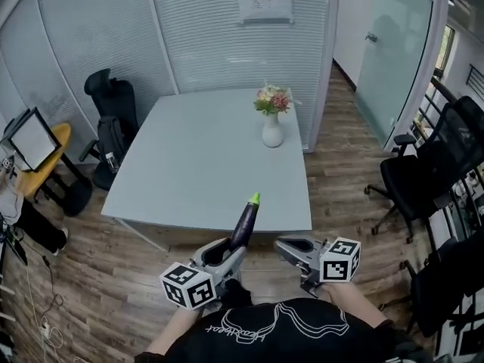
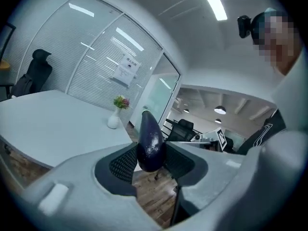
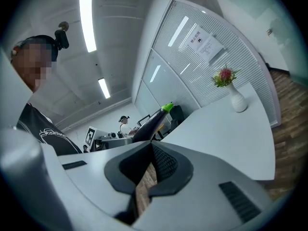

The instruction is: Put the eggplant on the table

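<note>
Closest to me, my left gripper (image 1: 231, 249) has its ribbed pads (image 2: 122, 163) clamped on the fat lower end of the eggplant (image 1: 244, 225). The dark purple body rises up and away from the jaws, with the green stem cap at the far tip. My right gripper (image 1: 291, 246) is beside it with its jaws drawn together on nothing, so it has no part in this carry.

The eggplant hangs in the air just short of the near edge of the pale table (image 1: 197, 165), over the wood floor (image 1: 113, 278). It is not set down yet.

To do this well, I judge I should carry the long body forward past the edge and over bare tabletop. Then I tip it toward lying flat and lower it until the skin rests on the surface, and only then open the jaws. Because I hold one end only, the free end may swing or roll, so I go slowly.

Farther off, the white vase of flowers (image 1: 272, 131) stands toward the back right of the table. I would land well short of it.
</note>
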`<state>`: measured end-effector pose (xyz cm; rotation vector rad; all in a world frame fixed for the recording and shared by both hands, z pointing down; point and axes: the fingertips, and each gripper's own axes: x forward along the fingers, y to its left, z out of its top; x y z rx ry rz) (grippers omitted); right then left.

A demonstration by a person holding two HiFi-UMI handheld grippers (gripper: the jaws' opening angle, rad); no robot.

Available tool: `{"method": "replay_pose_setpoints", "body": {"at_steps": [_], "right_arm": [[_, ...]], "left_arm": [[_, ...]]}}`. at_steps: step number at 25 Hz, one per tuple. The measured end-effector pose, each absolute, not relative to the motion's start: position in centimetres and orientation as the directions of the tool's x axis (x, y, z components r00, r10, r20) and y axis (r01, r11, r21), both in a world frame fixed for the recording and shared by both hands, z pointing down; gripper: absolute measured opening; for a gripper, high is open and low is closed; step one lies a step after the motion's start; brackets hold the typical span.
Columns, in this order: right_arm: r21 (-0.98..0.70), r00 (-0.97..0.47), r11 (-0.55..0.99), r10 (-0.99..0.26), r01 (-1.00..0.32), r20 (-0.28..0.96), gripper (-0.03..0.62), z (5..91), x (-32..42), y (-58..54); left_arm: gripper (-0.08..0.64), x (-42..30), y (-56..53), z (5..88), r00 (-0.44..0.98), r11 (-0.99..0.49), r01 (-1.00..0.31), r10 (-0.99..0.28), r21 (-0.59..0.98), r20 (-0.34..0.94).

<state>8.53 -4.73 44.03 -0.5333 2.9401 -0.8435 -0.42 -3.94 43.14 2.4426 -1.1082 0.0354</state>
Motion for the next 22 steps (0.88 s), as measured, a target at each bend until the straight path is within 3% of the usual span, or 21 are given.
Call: {"method": "replay_pose_setpoints", "body": {"at_steps": [22], "right_arm": [[-0.585, -0.894, 0.708, -0.443, -0.396, 0.068, 0.009, 44.8, 2.6, -20.9]], "left_arm": [[0.189, -6.2, -22.1, 44.9, 0.741, -0.63, -0.667, -0.613, 0.398, 0.273]]}}
